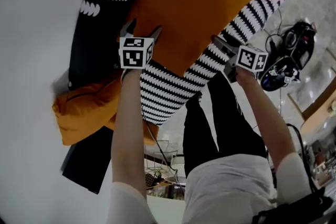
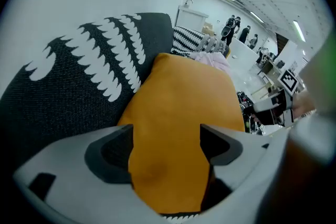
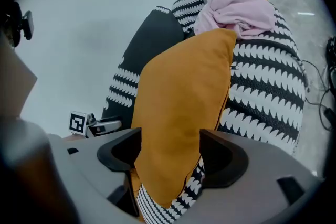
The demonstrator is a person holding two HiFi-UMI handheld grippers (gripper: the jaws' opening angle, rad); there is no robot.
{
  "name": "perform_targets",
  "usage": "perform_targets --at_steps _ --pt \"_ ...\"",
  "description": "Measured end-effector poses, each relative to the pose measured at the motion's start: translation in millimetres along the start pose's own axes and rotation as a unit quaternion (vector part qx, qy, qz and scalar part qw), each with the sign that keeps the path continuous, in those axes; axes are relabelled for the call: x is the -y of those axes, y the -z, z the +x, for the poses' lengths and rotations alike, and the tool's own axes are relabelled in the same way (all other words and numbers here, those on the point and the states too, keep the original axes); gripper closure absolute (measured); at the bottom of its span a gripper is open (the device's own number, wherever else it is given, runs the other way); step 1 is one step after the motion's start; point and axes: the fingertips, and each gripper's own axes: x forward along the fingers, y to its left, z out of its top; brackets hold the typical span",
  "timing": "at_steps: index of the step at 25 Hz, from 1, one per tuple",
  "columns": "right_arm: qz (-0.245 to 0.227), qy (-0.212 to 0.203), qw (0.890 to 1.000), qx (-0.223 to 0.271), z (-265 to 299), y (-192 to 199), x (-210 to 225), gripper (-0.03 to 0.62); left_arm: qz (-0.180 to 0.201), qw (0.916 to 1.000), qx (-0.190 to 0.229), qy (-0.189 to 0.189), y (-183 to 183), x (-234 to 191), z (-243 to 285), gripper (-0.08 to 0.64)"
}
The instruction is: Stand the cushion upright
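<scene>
We are holding both forearms stretched forward and down, with the left gripper point(image 1: 144, 30) and the right gripper point(image 1: 219, 44) side by side. Both claws are standing open, each around an edge of the orange cushion point(image 1: 186, 8) without squeezing it. The cushion is leaning against the back of the black-and-white sofa point(image 1: 168, 93).

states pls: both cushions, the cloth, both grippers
orange cushion: propped on edge, leaning against the sofa
second orange cushion: lying slumped at the sofa's end
pink cloth: crumpled on the sofa
left gripper: open, orange cushion's edge between the jaws
right gripper: open, orange cushion's edge between the jaws
</scene>
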Motion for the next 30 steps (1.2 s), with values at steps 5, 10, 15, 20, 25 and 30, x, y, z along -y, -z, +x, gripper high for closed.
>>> perform_targets --at_steps 5,10,15,20,25,30 --pt "0.021 -0.014 0.999 -0.022 13.2 6.5 8.3 0.227 0.019 0.9991 -0.035 0.014 -10.1 -11.3 36.9 0.107" --pt "0.085 -0.021 0.996 -0.034 33.8 21.6 7.9 0.177 0.015 0.9965 -0.071 0.041 -5.8 -31.0 67.1 0.053" --pt "0.147 0.008 0.989 -0.019 44.3 16.6 27.5 0.17 0.0 0.9928 -0.108 0.053 11.0 -23.9 91.2 0.046" --pt "0.127 0.007 0.991 -0.034 57.7 5.6 16.7 0.289 -0.025 0.9931 -0.106 0.043 2.6 -19.6 79.6 0.255" --pt "0.109 -0.009 0.993 -0.053 58.3 2.8 7.7 0.388 -0.022 0.9963 -0.074 0.038 -3.7 -11.9 58.2 0.53" --pt "0.079 -0.003 0.995 -0.057 48.2 4.7 -0.5 0.43 -0.011 0.9985 -0.042 0.033 -5.9 -4.6 39.0 0.552"
